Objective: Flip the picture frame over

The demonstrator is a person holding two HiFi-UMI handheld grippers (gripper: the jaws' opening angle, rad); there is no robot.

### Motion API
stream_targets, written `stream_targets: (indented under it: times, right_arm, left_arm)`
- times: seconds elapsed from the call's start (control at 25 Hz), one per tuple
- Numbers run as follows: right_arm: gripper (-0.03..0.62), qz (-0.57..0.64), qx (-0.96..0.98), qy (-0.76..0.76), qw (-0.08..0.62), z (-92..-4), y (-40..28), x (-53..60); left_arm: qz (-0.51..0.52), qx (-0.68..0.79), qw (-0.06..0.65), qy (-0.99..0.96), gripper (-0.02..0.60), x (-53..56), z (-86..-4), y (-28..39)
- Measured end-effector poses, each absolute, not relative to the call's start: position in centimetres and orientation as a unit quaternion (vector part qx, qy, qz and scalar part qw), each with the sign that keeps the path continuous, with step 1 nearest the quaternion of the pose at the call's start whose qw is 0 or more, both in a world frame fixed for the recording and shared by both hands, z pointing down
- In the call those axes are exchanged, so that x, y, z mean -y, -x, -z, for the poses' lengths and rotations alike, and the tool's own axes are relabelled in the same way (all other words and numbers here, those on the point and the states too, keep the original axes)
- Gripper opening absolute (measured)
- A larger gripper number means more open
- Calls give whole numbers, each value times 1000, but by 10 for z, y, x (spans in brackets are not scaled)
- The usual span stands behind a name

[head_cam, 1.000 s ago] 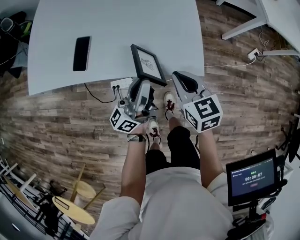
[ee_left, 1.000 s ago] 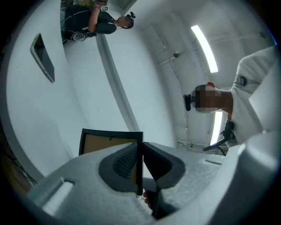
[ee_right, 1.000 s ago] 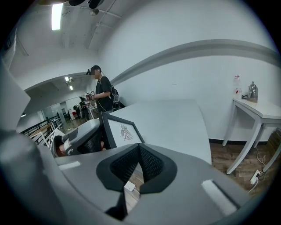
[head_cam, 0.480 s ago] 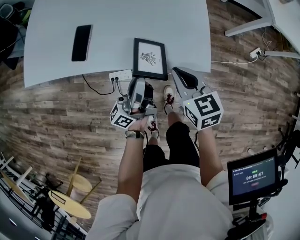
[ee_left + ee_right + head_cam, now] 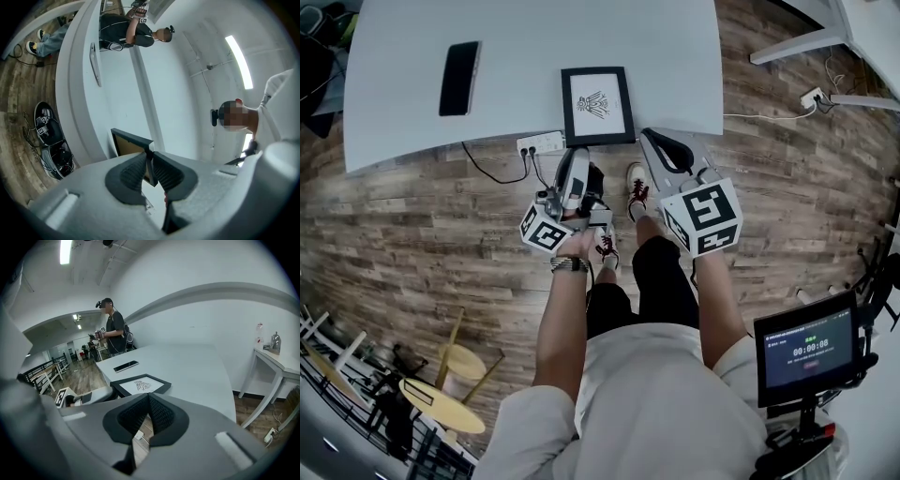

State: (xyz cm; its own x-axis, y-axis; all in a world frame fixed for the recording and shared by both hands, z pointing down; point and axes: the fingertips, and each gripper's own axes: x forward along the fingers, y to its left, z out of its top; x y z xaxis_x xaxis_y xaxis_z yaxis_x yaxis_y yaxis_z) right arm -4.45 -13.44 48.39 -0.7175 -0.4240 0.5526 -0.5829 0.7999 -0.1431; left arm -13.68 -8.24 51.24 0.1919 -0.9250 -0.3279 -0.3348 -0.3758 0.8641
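Pinching, with the left gripper (image 5: 150,159), the near short edge of the black rectangular picture frame (image 5: 596,105) — lying print-up at the pale grey worktop's (image 5: 516,103) 6 o'clock rim, running 12 to 6. Holding the right gripper (image 5: 149,401) closed and empty at its 4 o'clock.

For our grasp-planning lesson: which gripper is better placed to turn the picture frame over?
Probably left. The left gripper is shut on the picture frame at its near edge; the right gripper, jaws together and empty, sits beside it.
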Motion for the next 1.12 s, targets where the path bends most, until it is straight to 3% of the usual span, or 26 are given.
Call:
stream_targets:
  times: [1.12]
  right_arm:
    - [3,-174,907,-277,265,-497,34,126]
  left_arm:
    - [378,498,349,-698,52,82,-547,135]
